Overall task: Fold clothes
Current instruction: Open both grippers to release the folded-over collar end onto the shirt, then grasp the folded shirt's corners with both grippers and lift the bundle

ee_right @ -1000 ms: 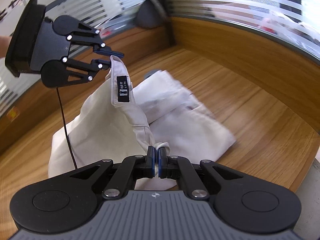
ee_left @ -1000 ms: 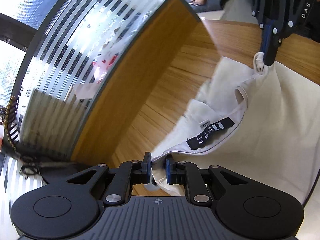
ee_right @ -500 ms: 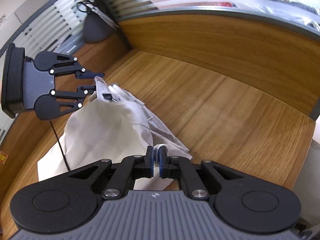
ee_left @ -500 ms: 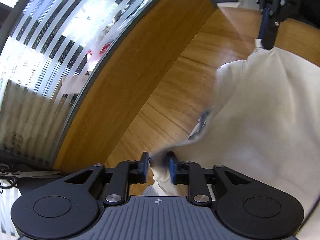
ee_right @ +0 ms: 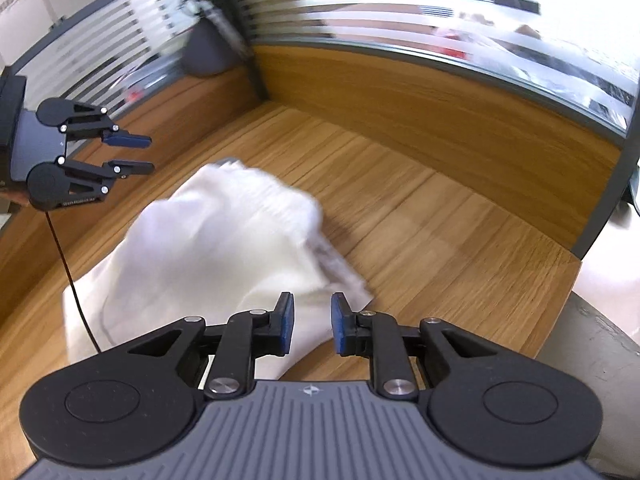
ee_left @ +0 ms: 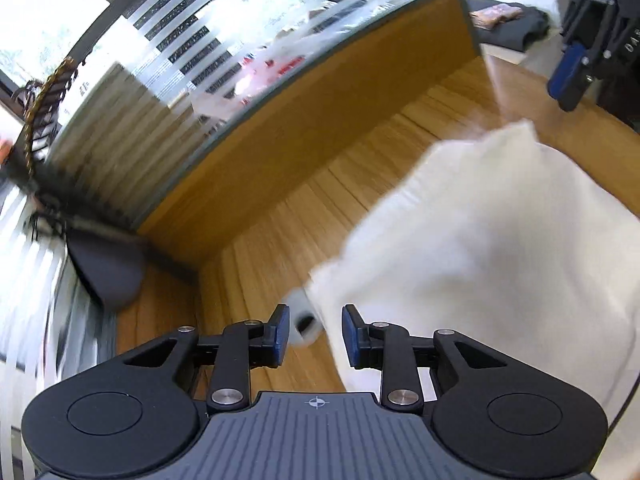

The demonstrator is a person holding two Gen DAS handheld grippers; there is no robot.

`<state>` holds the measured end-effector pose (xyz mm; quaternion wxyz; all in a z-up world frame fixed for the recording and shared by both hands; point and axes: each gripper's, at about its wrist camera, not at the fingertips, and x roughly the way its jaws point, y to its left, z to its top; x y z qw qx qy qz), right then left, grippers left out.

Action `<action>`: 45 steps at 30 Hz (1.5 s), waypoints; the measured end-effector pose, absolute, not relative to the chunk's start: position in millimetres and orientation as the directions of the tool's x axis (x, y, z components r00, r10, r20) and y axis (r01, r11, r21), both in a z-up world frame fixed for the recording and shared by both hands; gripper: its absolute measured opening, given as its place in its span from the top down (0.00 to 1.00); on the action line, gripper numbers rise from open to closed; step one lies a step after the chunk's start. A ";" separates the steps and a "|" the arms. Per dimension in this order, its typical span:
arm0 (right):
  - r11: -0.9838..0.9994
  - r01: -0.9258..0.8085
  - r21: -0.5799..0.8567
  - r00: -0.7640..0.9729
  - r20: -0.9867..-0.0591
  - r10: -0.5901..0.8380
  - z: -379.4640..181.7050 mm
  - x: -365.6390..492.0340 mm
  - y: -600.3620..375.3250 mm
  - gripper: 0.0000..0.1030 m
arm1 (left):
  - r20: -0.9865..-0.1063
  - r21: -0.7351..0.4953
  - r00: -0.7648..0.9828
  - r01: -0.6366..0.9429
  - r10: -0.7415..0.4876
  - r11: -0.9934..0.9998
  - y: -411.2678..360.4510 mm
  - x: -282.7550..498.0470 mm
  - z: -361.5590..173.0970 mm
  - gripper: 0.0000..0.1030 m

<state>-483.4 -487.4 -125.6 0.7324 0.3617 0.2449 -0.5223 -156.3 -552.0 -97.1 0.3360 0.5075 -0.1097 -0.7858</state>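
Left wrist view shows the left hand-held gripper [ee_left: 313, 334] with its jaws just opened partway, a blurred corner of the white garment [ee_left: 480, 248] loose between them, not pinched. Beside that garment, the right hand-held gripper [ee_right: 312, 324] has likewise just been opening and grips nothing; cloth lies under it. The garment sits in a soft heap on the wooden bench [ee_right: 420, 216], near the bench's back corner by the striped glass partition [ee_right: 440, 12]. Released in a rumple, it may settle unevenly, spoiling any fold, and a sagging corner could snag on a pad.
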 end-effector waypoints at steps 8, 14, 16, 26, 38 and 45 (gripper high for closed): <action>0.320 0.920 0.228 0.376 -0.745 -0.550 -111.2 -430.7 -425.4 0.71 | -0.788 0.464 -0.257 0.352 -0.560 -0.813 -473.5 -114.1 -101.1 0.62; 0.439 0.884 0.163 0.396 -0.761 -0.515 -115.3 -370.0 -381.1 0.66 | -0.836 0.432 -0.240 0.265 -0.493 -0.862 -426.7 -90.2 -120.8 0.59; 0.473 0.867 0.156 0.410 -0.764 -0.499 -119.6 -349.8 -368.9 0.61 | -0.851 0.422 -0.231 0.235 -0.472 -0.876 -417.7 -86.3 -129.6 0.59; 0.639 0.769 -0.001 0.379 -0.805 -0.457 -154.6 -259.8 -324.8 0.60 | -0.872 0.422 -0.226 0.106 -0.435 -0.901 -395.1 -73.2 -167.1 0.57; 0.625 0.778 -0.064 0.295 -0.841 -0.453 -177.8 -252.5 -324.9 0.64 | -0.872 0.432 -0.238 0.036 -0.428 -0.901 -409.3 -59.4 -183.5 0.69; 0.652 0.757 -0.042 0.335 -0.832 -0.442 -164.0 -272.9 -325.8 0.93 | -0.865 0.430 -0.259 0.056 -0.429 -0.901 -403.0 -59.4 -181.2 0.89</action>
